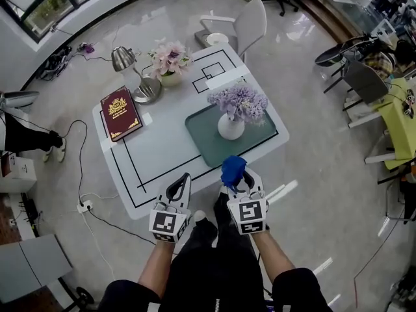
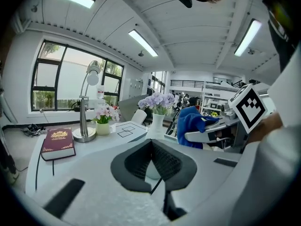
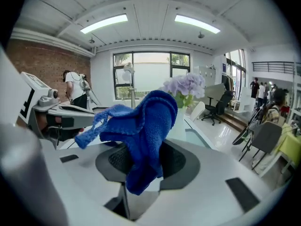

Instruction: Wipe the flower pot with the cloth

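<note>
Right fingers [image 3: 123, 160] clenched on the blue cloth [image 3: 146, 126]; left fingers [image 2: 136, 161] closed together with nothing between them.

The right gripper [image 1: 235, 182] holds the cloth bunched at its tips, so that folds stand up and hang over the fingers. The left gripper [image 1: 181, 183] sits just beside it, on its left. Both hover at the near edge of the white worktop [image 1: 162, 155], each carried by one of the person's hands. The flower pot [image 1: 230, 127], white and filled with purple flowers, stands upright on a green tray [image 1: 201, 132], beyond the cloth and apart from it. Further left lie a dark red book [image 1: 120, 112] and a desk lamp [image 1: 146, 88], with a small pot of pink flowers [image 1: 170, 77] near the lamp. A white chair [image 1: 250, 25] stands at the far side.
</note>
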